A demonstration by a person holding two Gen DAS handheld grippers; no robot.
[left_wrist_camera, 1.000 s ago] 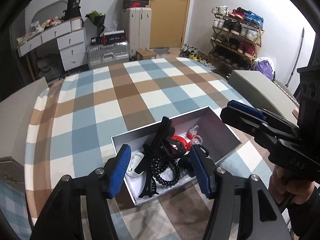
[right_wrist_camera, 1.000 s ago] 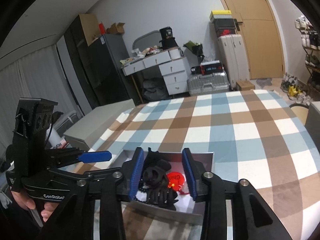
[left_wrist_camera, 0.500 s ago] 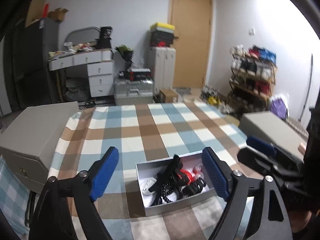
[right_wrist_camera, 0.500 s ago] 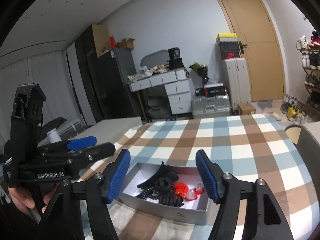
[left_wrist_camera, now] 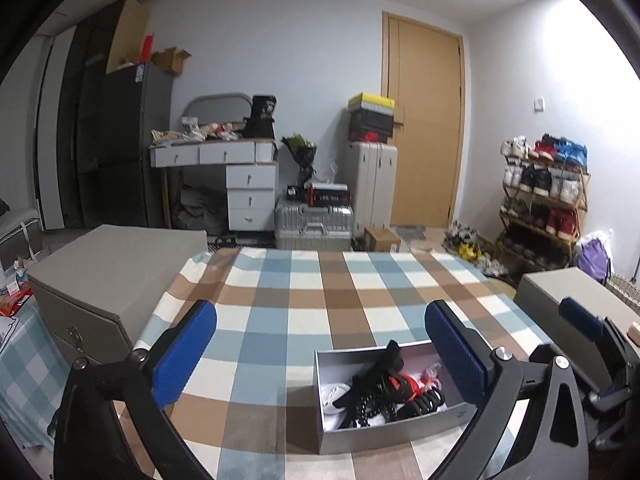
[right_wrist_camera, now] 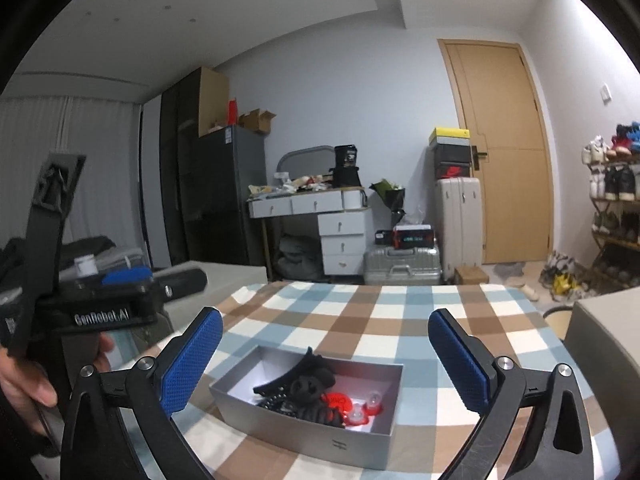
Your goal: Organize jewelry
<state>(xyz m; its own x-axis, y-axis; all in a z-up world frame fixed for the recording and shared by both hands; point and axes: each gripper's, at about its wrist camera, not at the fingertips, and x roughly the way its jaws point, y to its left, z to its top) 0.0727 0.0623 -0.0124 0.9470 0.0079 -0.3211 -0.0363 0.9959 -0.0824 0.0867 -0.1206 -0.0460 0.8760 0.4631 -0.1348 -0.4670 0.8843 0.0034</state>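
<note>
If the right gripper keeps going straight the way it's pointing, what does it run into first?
Probably the far part of the checked table, beyond the grey box of hair accessories. The right gripper tilts only slightly down with jaws opening and nothing between them; depth is uncertain.

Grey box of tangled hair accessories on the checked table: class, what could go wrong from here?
1. The black claw clip, beaded band and red piece lie tangled, so lifting one may drag the others out.
2. The grey box looks light and could slide on the tablecloth if a hand-held gripper nudges it.
</note>
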